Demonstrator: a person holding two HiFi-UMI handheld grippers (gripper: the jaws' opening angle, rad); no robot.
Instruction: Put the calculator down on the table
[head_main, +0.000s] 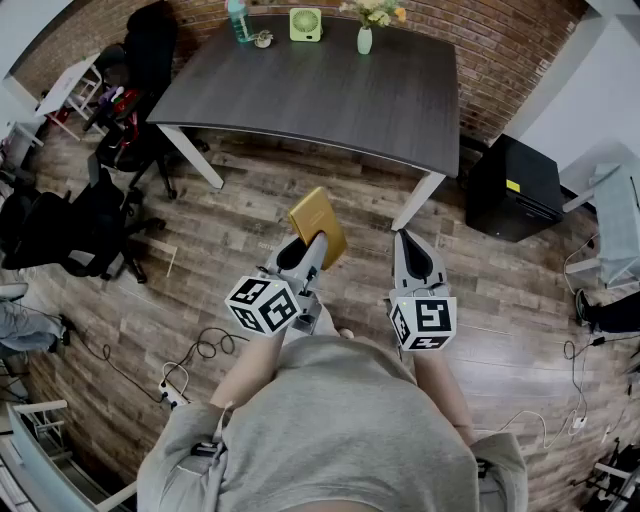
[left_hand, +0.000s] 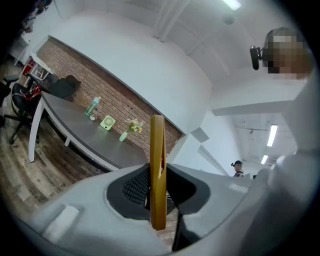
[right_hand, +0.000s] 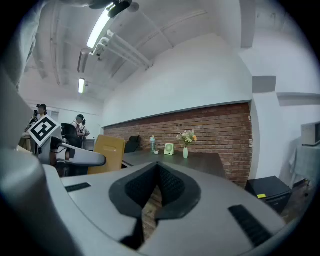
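A flat yellow calculator (head_main: 318, 225) stands on edge in my left gripper (head_main: 311, 244), whose jaws are shut on its lower part. In the left gripper view the calculator (left_hand: 158, 165) rises upright between the black pads, edge toward the camera. It hangs over the wooden floor, short of the dark grey table (head_main: 320, 90). My right gripper (head_main: 413, 243) is level beside it, shut with nothing between its jaws. The right gripper view shows the calculator (right_hand: 106, 152) to the left, held by the left gripper (right_hand: 75, 157), and the table (right_hand: 200, 161) ahead.
At the table's far edge stand a blue bottle (head_main: 238, 20), a small green fan (head_main: 306, 24) and a vase of flowers (head_main: 366, 35). A black cabinet (head_main: 512, 188) sits right of the table, black office chairs (head_main: 120, 140) to the left. Cables (head_main: 200, 350) lie on the floor.
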